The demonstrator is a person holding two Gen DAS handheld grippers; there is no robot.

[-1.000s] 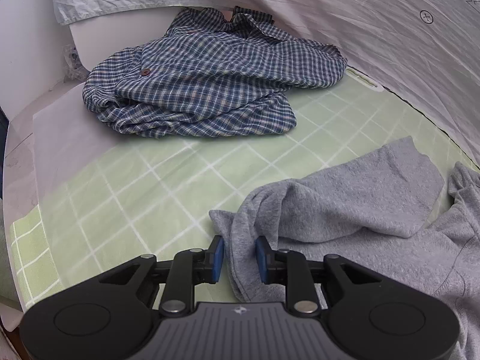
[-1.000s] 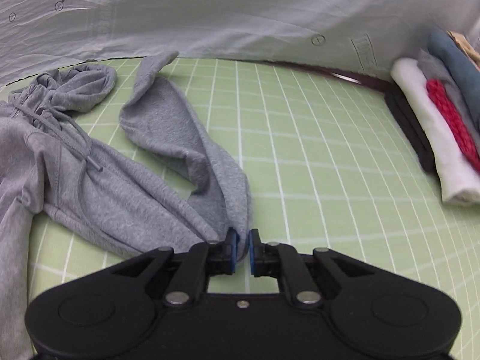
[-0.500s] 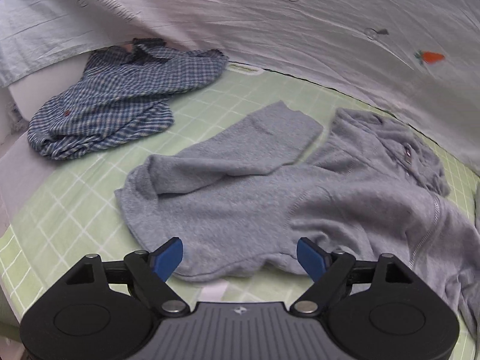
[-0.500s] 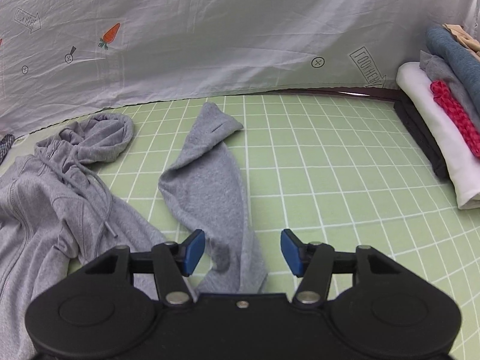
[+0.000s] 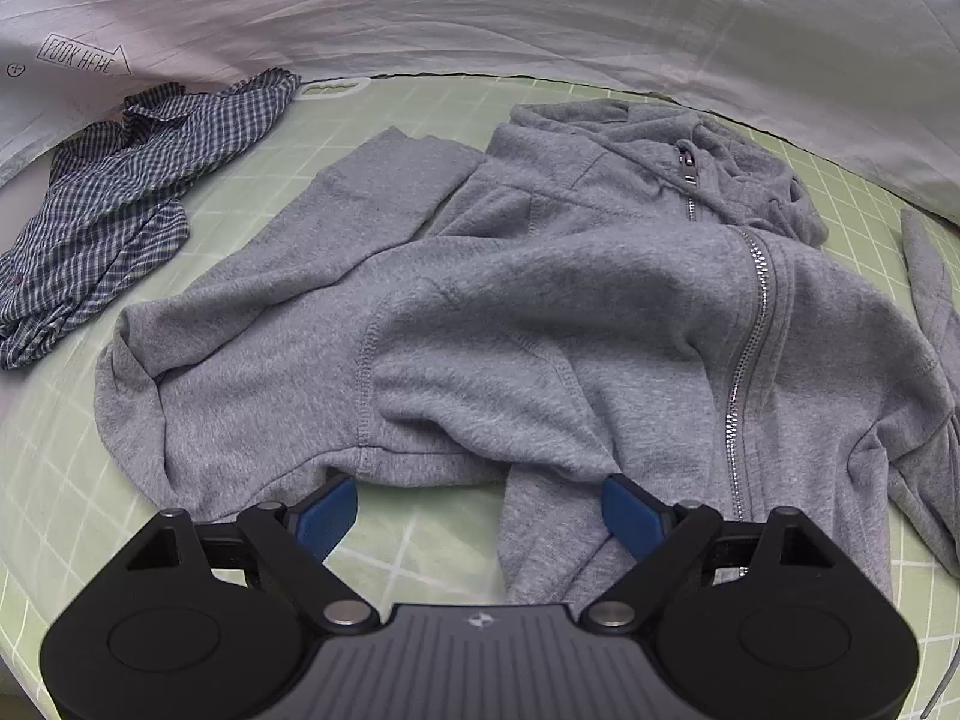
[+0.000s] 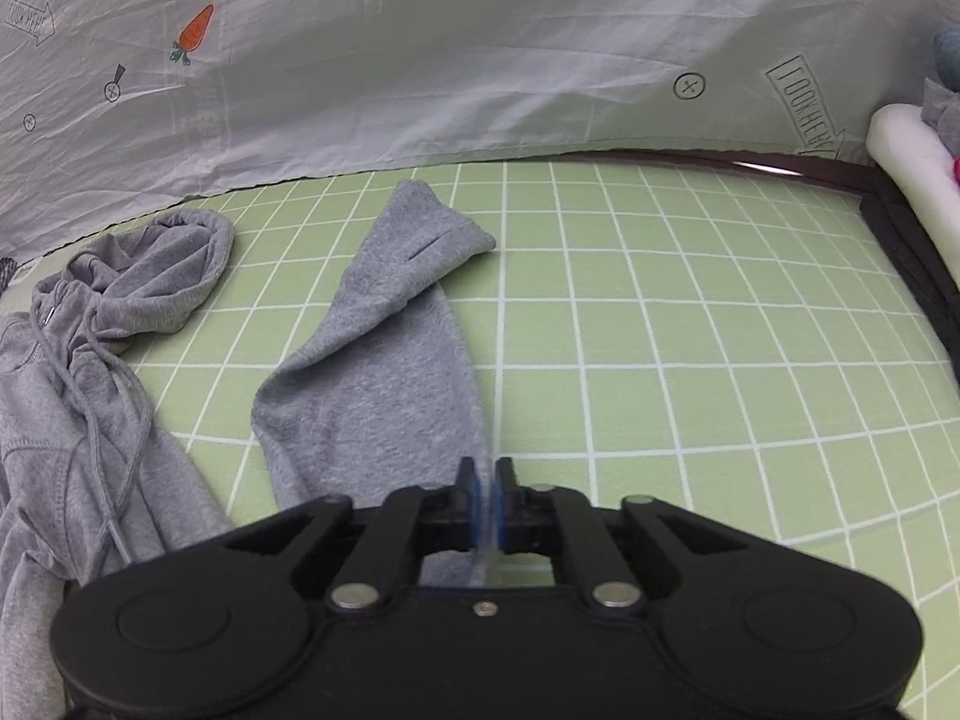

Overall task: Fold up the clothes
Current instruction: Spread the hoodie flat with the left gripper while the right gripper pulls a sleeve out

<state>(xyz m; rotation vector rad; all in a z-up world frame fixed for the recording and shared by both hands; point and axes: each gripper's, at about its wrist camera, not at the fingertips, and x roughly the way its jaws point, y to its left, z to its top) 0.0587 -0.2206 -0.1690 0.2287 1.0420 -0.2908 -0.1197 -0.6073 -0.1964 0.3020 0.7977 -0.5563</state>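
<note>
Across the green gridded counter my grey hoodie lies zipper-up, spread out so I can fold it. My left gripper has its jaws opening wide over the hem, pressing nothing. My right gripper is pinched shut on the sleeve edge. The backdrop sheet reads "LOOK HERE".
</note>
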